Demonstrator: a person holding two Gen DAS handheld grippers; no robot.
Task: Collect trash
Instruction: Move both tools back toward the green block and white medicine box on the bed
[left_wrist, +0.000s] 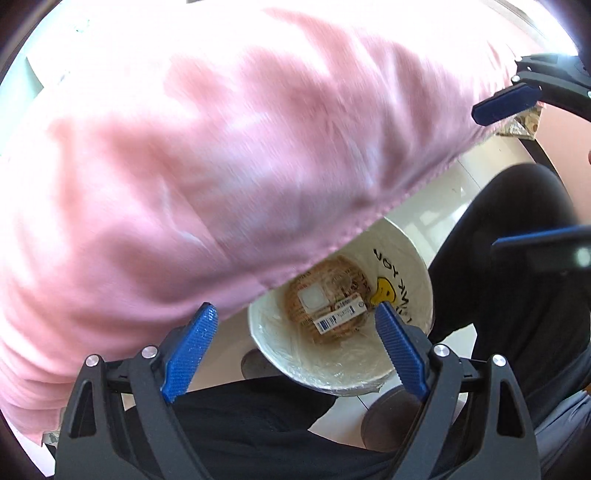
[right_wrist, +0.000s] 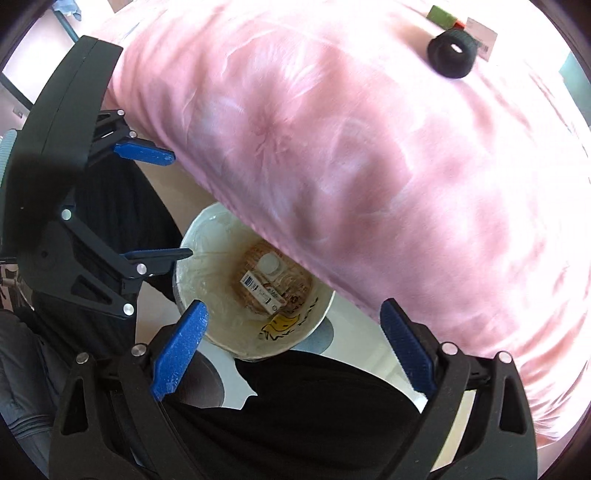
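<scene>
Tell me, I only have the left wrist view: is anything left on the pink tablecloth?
Observer: Yes. The right wrist view shows a black rubber ring lying on the pink tablecloth.
Operator: Anything else up there?
Observer: A white barcoded tag and a small green item lie just beyond the ring.
Operator: Is my left gripper holding anything?
Observer: No. From the right wrist view, the left gripper is open and empty, beside the white plastic-lined bin.

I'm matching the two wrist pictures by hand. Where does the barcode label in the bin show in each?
Left wrist: barcode label, lower centre, just left of the left tool's right finger.
Right wrist: barcode label, centre, slightly low.
Shared landmark: the smiley print on the bin liner.
</scene>
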